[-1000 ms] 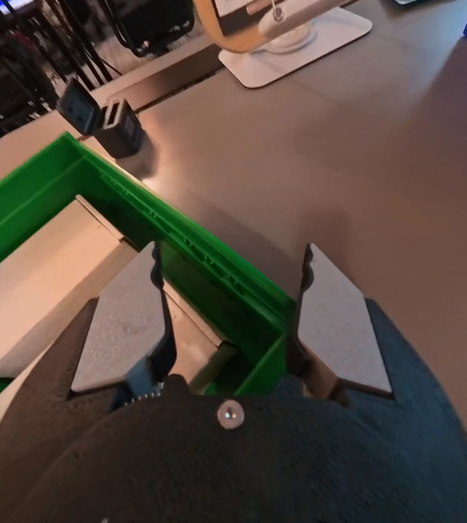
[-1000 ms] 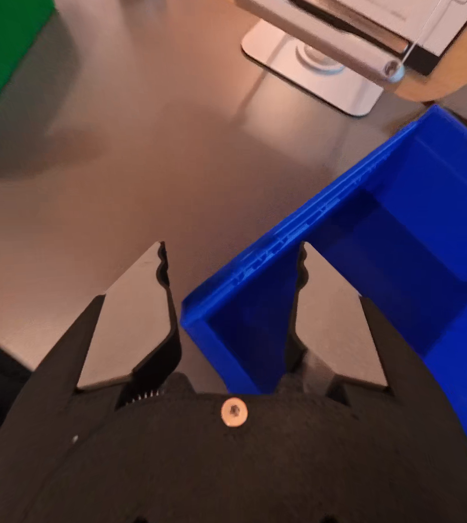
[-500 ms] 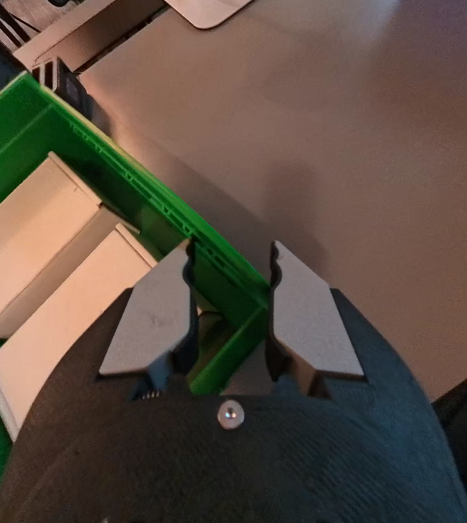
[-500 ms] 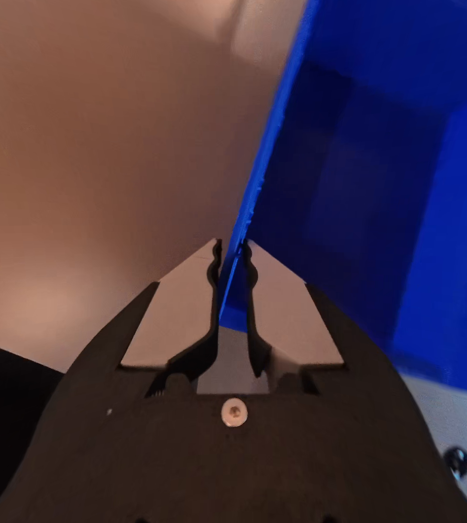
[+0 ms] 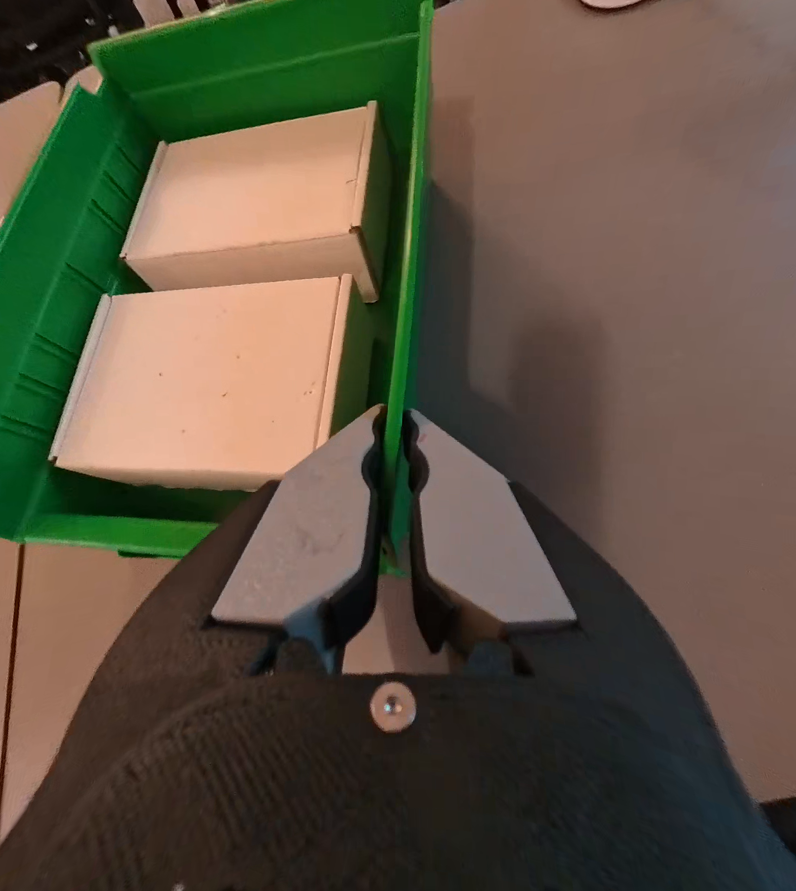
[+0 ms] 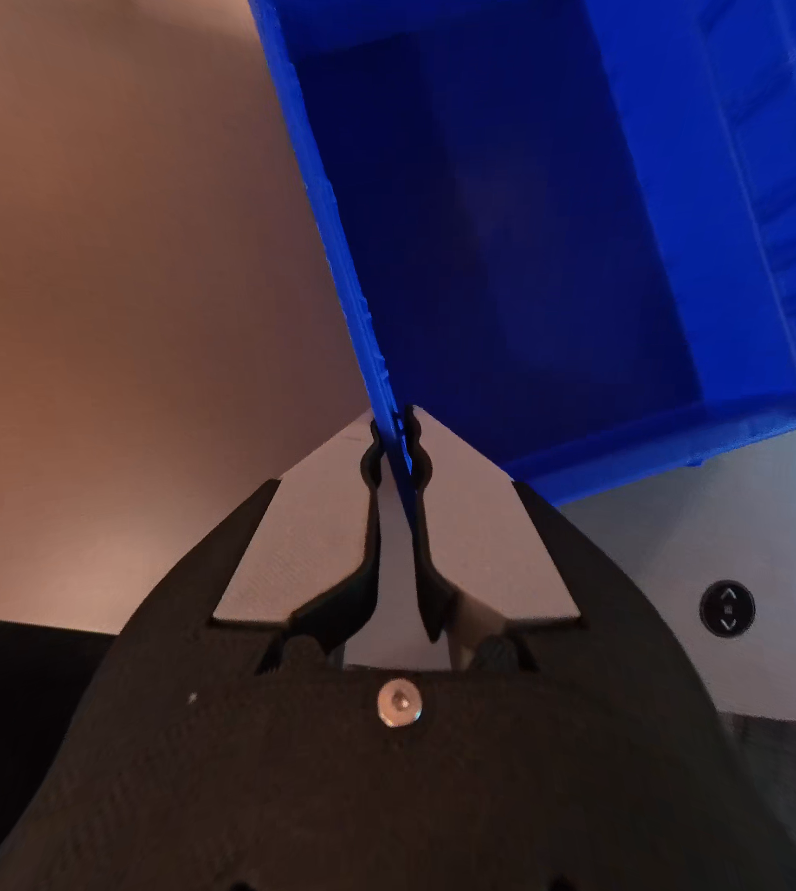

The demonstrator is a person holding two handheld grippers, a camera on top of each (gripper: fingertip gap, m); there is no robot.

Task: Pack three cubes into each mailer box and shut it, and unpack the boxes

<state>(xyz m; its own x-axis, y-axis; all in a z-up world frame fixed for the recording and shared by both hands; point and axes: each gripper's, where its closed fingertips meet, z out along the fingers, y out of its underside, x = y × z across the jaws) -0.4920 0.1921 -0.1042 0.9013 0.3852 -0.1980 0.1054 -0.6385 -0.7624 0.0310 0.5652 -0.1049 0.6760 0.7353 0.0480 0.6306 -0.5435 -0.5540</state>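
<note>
Left wrist view: my left claw (image 5: 393,424) pinches the green bin (image 5: 261,62) by its right wall, probably to drag it; two shut mailer boxes (image 5: 203,381) lie inside.

Right wrist view: my right claw (image 6: 393,424) likewise clamps the blue bin (image 6: 772,241) by its left wall; no cubes show.

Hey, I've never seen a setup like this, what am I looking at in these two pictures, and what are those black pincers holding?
These are two handheld grippers, one in each of a person's hands, each with a camera looking forward along its two fingers. So each picture is that gripper's own view.

In the left wrist view, the left gripper is shut on the side wall of a green bin. Inside the bin lie two closed white mailer boxes: a near one and a far one.

In the right wrist view, the right gripper is shut on the wall of a blue bin, whose visible inside looks empty.

Both bins sit on a plain table. A round button sits on a pale panel nearby.
</note>
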